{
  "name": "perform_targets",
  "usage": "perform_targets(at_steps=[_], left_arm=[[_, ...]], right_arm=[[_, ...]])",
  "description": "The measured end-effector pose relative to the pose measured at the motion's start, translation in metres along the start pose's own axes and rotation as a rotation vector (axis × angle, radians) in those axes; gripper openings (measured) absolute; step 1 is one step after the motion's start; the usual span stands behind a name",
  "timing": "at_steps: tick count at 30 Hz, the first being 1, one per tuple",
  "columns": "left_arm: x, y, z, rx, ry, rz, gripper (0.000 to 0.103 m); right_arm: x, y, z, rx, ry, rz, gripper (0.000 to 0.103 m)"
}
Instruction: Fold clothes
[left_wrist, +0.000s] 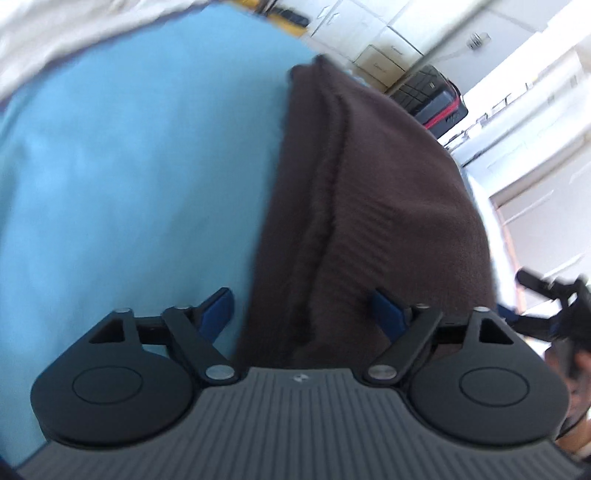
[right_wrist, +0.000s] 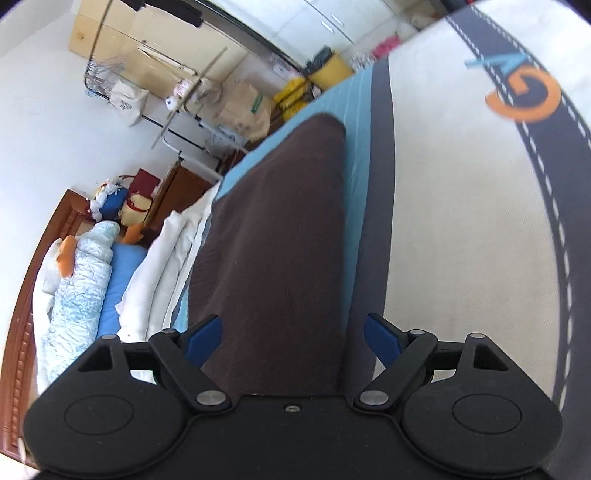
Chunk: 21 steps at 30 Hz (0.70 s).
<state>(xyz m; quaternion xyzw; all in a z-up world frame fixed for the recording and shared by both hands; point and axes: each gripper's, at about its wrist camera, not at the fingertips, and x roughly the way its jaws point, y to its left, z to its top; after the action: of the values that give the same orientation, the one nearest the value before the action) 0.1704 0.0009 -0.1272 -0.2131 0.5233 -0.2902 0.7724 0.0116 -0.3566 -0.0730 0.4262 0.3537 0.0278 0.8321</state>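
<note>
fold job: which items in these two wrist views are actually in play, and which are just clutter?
In play:
brown garment, folded, on the blue sheet
left gripper, open
right gripper, open

Clutter:
white bedding
road-print cover
paper bag
yellow bin

Both grippers, left (left_wrist: 303, 308) and right (right_wrist: 292, 338), are built of black linkages, silver pivot screws and blue fingertip pads (right_wrist: 205, 338).

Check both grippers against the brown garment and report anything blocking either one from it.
Nothing visible blocks either. The left gripper and the right gripper both stand open right over the folded brown garment on the blue sheet, with only its fabric between the fingers.
</note>
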Motion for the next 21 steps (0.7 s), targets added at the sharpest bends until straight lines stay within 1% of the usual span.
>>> perform_targets(at_steps=[2, 3, 4, 6, 8, 9, 11, 12, 14, 15, 16, 17, 18, 19, 20, 21], left_arm=[[-0.008, 0.014, 0.000, -0.089, -0.014, -0.062, 0.082], [-0.009, 0.018, 0.002, -0.112, -0.028, -0.094, 0.082], [-0.009, 0.021, 0.003, -0.127, -0.049, -0.117, 0.082], [-0.005, 0.018, 0.003, -0.092, -0.064, -0.138, 0.082], [0.005, 0.012, 0.001, -0.027, -0.025, -0.109, 0.082], [0.010, 0.007, -0.002, 0.009, -0.005, -0.086, 0.083], [0.016, -0.004, -0.007, 0.086, 0.000, -0.044, 0.085], [0.018, -0.008, -0.007, 0.109, 0.007, -0.028, 0.086], [0.019, -0.011, -0.006, 0.084, 0.008, -0.017, 0.088], [0.020, -0.012, -0.006, 0.069, 0.007, -0.013, 0.090], [0.019, -0.013, -0.007, 0.076, -0.002, -0.013, 0.090], [0.019, -0.013, -0.008, 0.087, -0.012, -0.014, 0.085], [0.018, -0.013, -0.009, 0.098, -0.023, -0.014, 0.045], [0.016, -0.018, -0.009, 0.131, -0.033, -0.004, 0.027], [0.014, -0.024, -0.009, 0.168, -0.043, 0.009, 0.026], [0.010, -0.032, -0.008, 0.208, -0.067, 0.034, 0.024]], right_arm=[[0.004, 0.003, -0.002, -0.011, 0.018, -0.010, 0.088], [0.008, 0.003, -0.003, -0.017, 0.031, -0.012, 0.088], [0.012, 0.003, -0.004, -0.023, 0.044, -0.013, 0.088], [0.018, -0.002, -0.006, -0.017, 0.063, -0.028, 0.088], [0.028, -0.002, -0.007, -0.005, 0.085, -0.046, 0.088], [0.030, -0.004, -0.008, -0.002, 0.095, -0.046, 0.088], [0.035, -0.002, -0.011, -0.008, 0.119, -0.031, 0.088], [0.037, -0.002, -0.014, -0.017, 0.139, -0.021, 0.088], [0.042, -0.003, -0.018, -0.032, 0.186, 0.002, 0.088], [0.045, -0.003, -0.020, -0.038, 0.194, 0.010, 0.089], [0.047, -0.002, -0.022, -0.043, 0.199, 0.016, 0.089], [0.050, 0.000, -0.023, -0.076, 0.198, 0.021, 0.090], [0.053, 0.003, -0.025, -0.115, 0.196, 0.026, 0.087], [0.055, 0.006, -0.026, -0.155, 0.193, 0.031, 0.060], [0.058, 0.009, -0.027, -0.194, 0.191, 0.035, 0.056], [0.061, 0.016, -0.030, -0.279, 0.191, 0.026, 0.054]])
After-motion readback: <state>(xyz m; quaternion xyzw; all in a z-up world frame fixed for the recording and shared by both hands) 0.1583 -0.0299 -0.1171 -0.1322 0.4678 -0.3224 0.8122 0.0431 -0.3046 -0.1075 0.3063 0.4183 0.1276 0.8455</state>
